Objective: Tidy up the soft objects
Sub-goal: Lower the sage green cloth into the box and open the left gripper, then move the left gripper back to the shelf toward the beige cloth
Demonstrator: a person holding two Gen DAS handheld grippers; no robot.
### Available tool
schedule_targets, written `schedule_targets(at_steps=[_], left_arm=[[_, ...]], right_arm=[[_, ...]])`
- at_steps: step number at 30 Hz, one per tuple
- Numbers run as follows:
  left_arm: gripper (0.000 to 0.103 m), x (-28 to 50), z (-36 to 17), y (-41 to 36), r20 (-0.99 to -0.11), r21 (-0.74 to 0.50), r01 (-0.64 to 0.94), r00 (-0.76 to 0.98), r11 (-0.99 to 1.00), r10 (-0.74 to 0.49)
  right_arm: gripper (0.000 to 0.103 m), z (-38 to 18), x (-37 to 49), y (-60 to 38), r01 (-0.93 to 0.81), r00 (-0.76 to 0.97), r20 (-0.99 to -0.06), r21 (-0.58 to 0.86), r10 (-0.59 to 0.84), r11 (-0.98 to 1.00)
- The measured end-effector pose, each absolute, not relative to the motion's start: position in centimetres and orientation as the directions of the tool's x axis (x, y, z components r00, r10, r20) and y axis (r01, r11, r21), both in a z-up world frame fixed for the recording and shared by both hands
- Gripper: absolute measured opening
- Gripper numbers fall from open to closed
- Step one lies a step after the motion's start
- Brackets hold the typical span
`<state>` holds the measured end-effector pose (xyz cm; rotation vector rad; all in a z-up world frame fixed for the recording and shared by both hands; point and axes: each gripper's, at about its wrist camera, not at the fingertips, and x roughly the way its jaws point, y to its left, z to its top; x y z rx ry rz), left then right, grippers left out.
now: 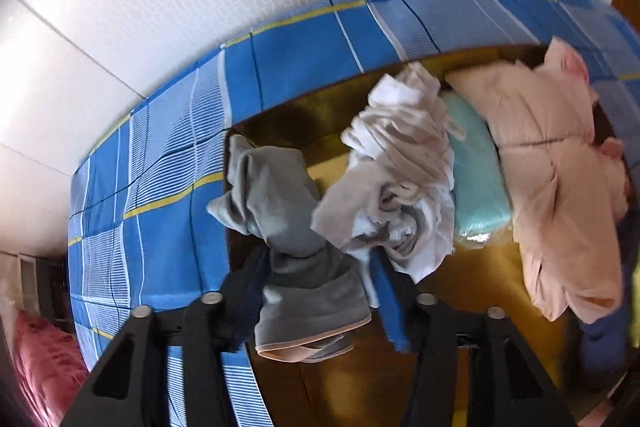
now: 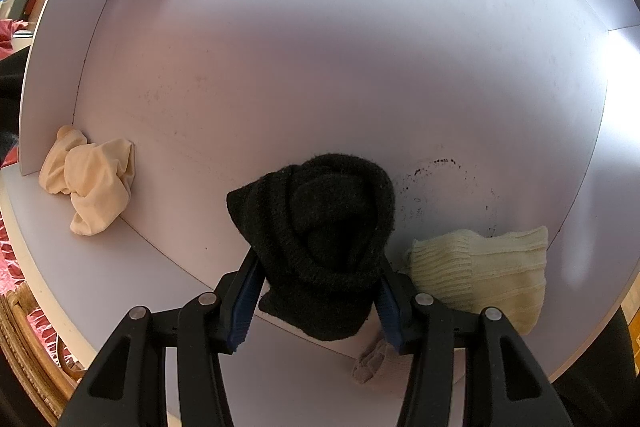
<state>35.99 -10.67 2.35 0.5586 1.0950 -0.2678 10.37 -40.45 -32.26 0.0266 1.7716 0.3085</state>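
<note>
In the left wrist view my left gripper (image 1: 320,267) is shut on a grey cloth with a pink hem (image 1: 292,239) and holds it above a yellow-brown surface (image 1: 480,287). Beyond it lie a crumpled white cloth (image 1: 400,163), a folded light blue cloth (image 1: 476,163) and a pale pink garment (image 1: 560,163). In the right wrist view my right gripper (image 2: 316,291) is shut on a black knitted hat (image 2: 320,227) over a white shelf (image 2: 120,267). A cream knitted hat (image 2: 488,275) lies to its right, a beige cloth (image 2: 90,179) in the left corner.
A blue checked sheet (image 1: 160,187) borders the yellow-brown surface, with a white wall (image 1: 160,7) behind. A pink quilt (image 1: 44,367) shows at lower left. The shelf has a white back panel (image 2: 340,47) and side walls. A small greyish knit piece (image 2: 372,363) lies under the right finger.
</note>
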Motion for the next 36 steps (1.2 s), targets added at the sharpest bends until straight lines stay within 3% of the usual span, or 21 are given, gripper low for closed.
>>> schedule_targets(at_steps=[5, 9, 15, 21, 27, 36], left_arm=[[0.071, 34.1, 5.2, -9.3, -0.84, 0.3, 0.434, 0.542, 0.849, 0.02], [0.084, 30.9, 8.0, -8.4, -0.777, 0.27, 0.427, 0.626, 0.863, -0.067], [0.092, 24.5, 9.4, -6.7, -0.75, 0.085, 0.508, 0.599, 0.857, -0.281], [0.101, 16.5, 7.3, -7.4, -0.781, 0.066, 0.621, 0.519, 0.781, -0.347], [0.101, 12.0, -0.2, -8.0, -0.906, 0.03, 0.685, 0.327, 0.728, -0.269], [0.101, 8.4, -14.1, -8.7, -0.992, 0.114, 0.762, 0.117, 0.637, 0.036]], right_arm=[[0.052, -32.3, 10.3, -40.4, -0.151, -0.225, -0.957, 0.221, 0.184, 0.964], [0.052, -32.3, 10.3, -40.4, -0.15, -0.224, -0.957, 0.221, 0.185, 0.964], [0.052, -32.3, 10.0, -39.7, -0.179, -0.217, -0.963, 0.201, 0.16, 0.963], [0.052, -32.2, 9.7, -39.2, -0.203, -0.212, -0.967, 0.184, 0.14, 0.962], [0.052, -32.3, 9.2, -38.8, -0.207, -0.211, -0.968, 0.178, 0.134, 0.962], [0.052, -32.7, 8.9, -38.2, -0.216, -0.212, -0.969, 0.172, 0.126, 0.961]])
